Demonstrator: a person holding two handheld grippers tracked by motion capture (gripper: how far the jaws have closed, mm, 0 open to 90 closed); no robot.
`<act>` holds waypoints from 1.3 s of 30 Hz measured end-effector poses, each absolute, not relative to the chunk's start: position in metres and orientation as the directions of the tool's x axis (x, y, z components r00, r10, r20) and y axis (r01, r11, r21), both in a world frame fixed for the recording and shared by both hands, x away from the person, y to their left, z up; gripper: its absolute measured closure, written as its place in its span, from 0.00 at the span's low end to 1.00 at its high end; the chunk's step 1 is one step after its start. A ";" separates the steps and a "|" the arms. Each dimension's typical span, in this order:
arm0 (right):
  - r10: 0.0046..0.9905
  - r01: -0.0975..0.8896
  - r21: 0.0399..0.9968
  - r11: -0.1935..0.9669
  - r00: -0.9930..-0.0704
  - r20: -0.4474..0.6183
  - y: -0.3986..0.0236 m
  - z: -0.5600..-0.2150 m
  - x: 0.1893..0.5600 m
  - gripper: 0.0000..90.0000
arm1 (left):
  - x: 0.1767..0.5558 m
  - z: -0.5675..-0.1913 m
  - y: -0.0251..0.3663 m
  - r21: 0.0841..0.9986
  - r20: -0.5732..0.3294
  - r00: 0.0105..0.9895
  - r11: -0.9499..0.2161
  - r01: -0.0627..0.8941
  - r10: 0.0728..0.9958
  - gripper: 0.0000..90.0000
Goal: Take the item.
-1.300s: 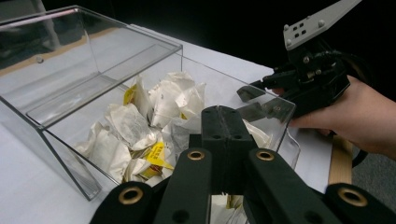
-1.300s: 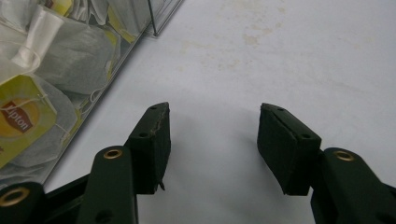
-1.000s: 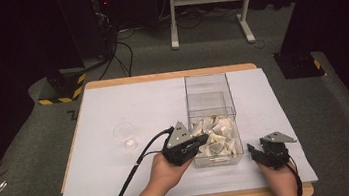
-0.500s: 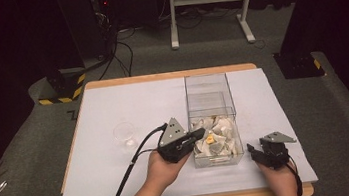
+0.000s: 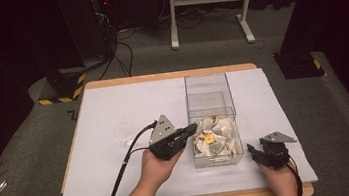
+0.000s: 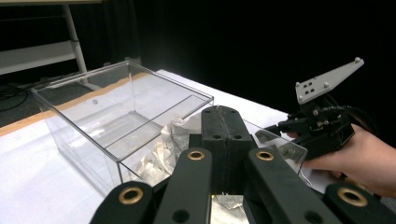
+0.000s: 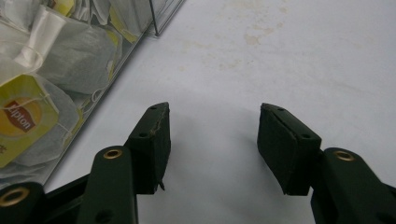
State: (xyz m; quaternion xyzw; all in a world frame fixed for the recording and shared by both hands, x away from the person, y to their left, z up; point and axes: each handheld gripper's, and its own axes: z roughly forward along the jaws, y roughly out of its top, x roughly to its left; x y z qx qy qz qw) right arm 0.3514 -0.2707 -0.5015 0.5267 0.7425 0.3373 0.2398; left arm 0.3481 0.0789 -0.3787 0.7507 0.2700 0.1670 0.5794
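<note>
- Left tool (image 5: 190, 129) has drifted from over the bags toward 9 o'clock and a bit up since a second ago. Its tip now sits at the box's (image 5: 209, 91) left wall. Jaws are pressed flat together, and I can't make out a bag or string pinched in them, so my guess is the grab came up empty.
- Tea bags (image 5: 214, 138) are all heaped in the near half of the box. The far half is bare.
- Right tool (image 5: 253, 149) hasn't budged. It's parked on the bench (image 5: 128, 103) at 3 o'clock of the box's near corner, jaws about half open with nothing between them.
- A small clear cup (image 5: 124, 132) stands at 9 o'clock of the box, probably the drop-off.
- In the way: the tall clear walls, plus the left tool's cable (image 5: 121, 172) trailing toward 6 o'clock.
</note>
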 end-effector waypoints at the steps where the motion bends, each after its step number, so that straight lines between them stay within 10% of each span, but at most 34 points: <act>1: 0.944 0.620 0.753 0.218 -0.330 -0.001 -0.271 -0.501 0.351 0.49 | 0.348 -0.378 0.080 0.961 -0.065 0.797 -0.179 0.213 0.601 1.00; 39: 0.945 0.628 0.747 0.219 -0.326 -0.003 -0.270 -0.502 0.352 0.49 | 0.355 -0.380 0.157 0.965 -0.079 0.696 -0.121 0.234 0.714 1.00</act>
